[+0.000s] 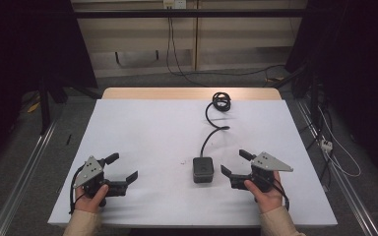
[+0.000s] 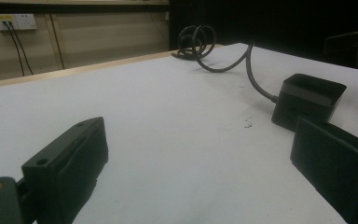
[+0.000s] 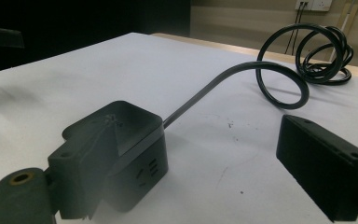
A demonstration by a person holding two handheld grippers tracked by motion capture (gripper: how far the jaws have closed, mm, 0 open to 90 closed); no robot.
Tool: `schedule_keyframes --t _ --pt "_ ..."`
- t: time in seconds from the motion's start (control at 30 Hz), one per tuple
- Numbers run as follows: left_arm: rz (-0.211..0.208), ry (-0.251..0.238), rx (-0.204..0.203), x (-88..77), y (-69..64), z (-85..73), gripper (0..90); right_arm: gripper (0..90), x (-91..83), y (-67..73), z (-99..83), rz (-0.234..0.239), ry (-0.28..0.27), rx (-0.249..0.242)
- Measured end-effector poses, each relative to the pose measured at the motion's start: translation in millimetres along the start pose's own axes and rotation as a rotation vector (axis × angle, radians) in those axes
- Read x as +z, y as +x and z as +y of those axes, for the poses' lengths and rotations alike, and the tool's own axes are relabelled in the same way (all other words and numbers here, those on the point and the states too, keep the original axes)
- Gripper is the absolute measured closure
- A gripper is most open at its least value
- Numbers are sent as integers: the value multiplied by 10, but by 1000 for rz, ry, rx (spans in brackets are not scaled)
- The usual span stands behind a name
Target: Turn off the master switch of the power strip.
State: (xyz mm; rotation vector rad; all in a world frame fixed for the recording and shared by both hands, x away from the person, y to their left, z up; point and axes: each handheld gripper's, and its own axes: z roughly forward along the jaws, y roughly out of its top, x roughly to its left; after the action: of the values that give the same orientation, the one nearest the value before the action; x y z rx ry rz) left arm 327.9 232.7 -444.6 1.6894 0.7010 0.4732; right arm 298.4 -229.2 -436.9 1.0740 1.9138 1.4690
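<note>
A small black cube-shaped plastic power box (image 1: pixel 203 169) sits on the white-covered desk (image 1: pixel 142 132) toward its near edge, a little right of centre. Its black cable (image 1: pixel 212 129) runs toward the far edge and ends in a loose coil there. The right gripper (image 1: pixel 236 164) hovers just beside the box's right side, jaws spread wide and empty. The left gripper (image 1: pixel 123 167) sits well apart near the near-left corner, equally wide and empty.
</note>
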Motion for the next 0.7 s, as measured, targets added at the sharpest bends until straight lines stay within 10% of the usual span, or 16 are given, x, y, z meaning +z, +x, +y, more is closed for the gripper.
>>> schedule_keyframes --t 0.7 --pt "-2 1 1 2 2 -2 38 307 123 84 67 78 24 1"
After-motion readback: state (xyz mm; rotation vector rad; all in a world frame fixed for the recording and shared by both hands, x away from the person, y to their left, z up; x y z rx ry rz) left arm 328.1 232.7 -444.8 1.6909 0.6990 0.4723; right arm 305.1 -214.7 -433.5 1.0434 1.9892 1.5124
